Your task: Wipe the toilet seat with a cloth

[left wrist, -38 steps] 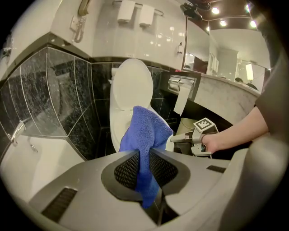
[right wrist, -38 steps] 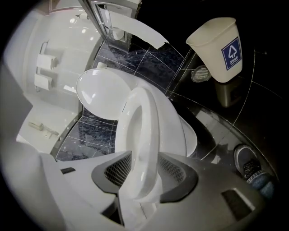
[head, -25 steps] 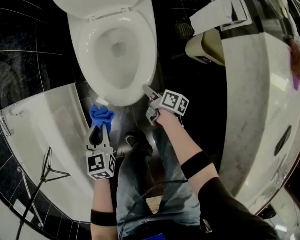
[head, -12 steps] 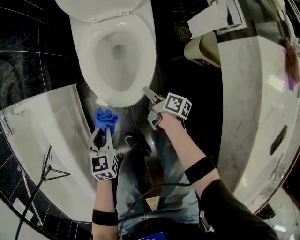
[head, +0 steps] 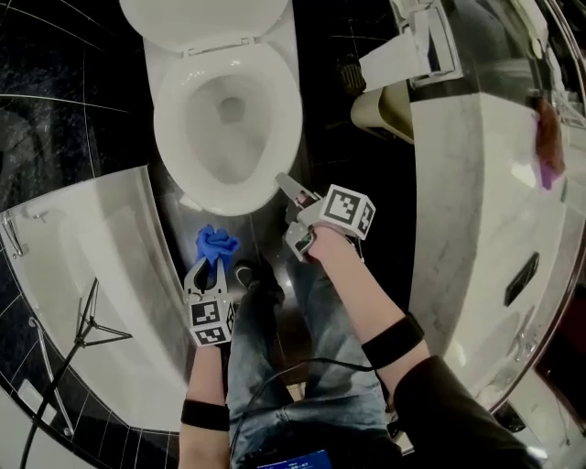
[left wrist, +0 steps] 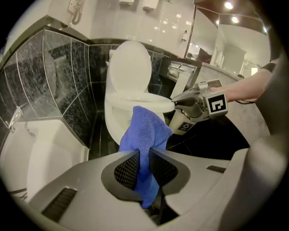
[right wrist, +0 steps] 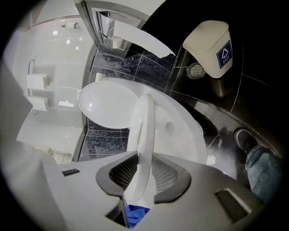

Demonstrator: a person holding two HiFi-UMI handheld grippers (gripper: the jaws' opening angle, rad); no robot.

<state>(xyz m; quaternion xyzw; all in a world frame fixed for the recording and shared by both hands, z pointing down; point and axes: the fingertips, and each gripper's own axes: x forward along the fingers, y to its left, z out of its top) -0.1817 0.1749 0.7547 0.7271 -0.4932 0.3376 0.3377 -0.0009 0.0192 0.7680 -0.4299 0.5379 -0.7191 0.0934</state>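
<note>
Currently the blue cloth (left wrist: 145, 128) is pinched between the closed fingers of the left gripper (left wrist: 143, 158) and held near the front of the toilet bowl (right wrist: 183, 128). The toilet seat (right wrist: 144, 122) is clamped edge-on by the right gripper (right wrist: 143, 168), whose fingers have just been closing on it, and is tilted up off the bowl.

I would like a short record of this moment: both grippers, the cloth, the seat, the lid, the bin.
left gripper: shut on the blue cloth
right gripper: jaws have just been closing, now shut on the seat rim
cloth place: in front of the seat, apart from it
lid: up
bin: right of the seat in the head view
</note>
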